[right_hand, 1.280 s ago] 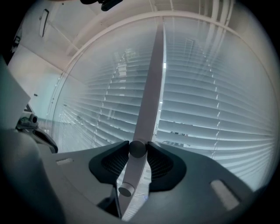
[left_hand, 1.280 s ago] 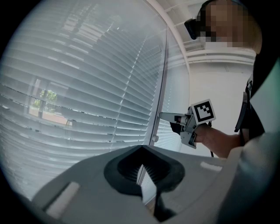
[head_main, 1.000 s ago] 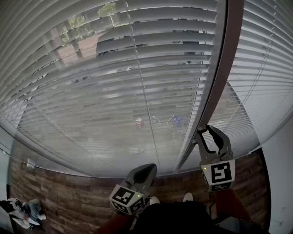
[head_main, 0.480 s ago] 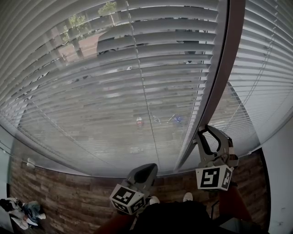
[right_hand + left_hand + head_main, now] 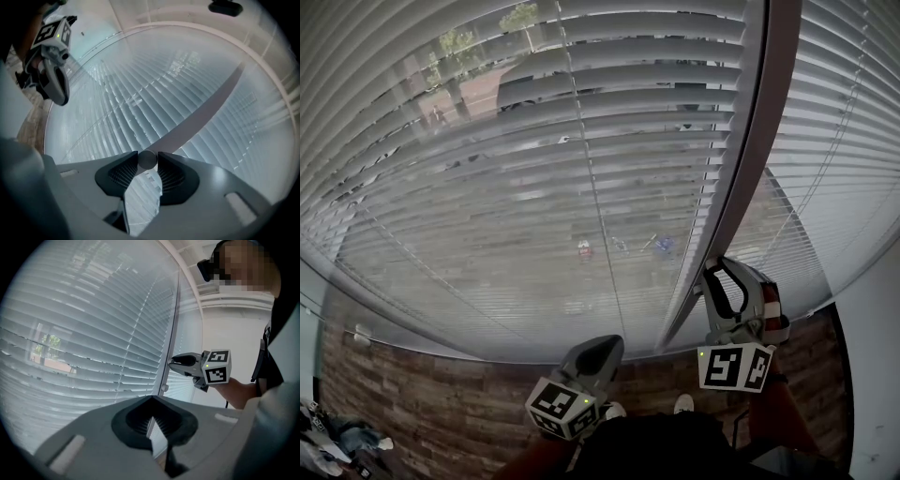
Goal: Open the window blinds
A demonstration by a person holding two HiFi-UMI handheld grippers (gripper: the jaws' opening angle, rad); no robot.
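Observation:
White slatted blinds fill the window, and the street shows between the slats. A long tilt wand hangs in front of them. It also shows in the left gripper view as a thin wand. My right gripper is shut on the wand, whose round section sits pressed between the pads. Its jaws have just been opening slightly, with the wand still between them. My left gripper hangs lower left of it, shut with nothing in it, clear of the blinds.
Wood-pattern floor runs under the window, with my shoes near the glass. A small heap of things lies at the lower left. A white wall closes the right side.
The right gripper has rolled about its own axis on the wand, so its marker cube now faces differently. The left gripper has stayed where it was. The slats look unchanged.

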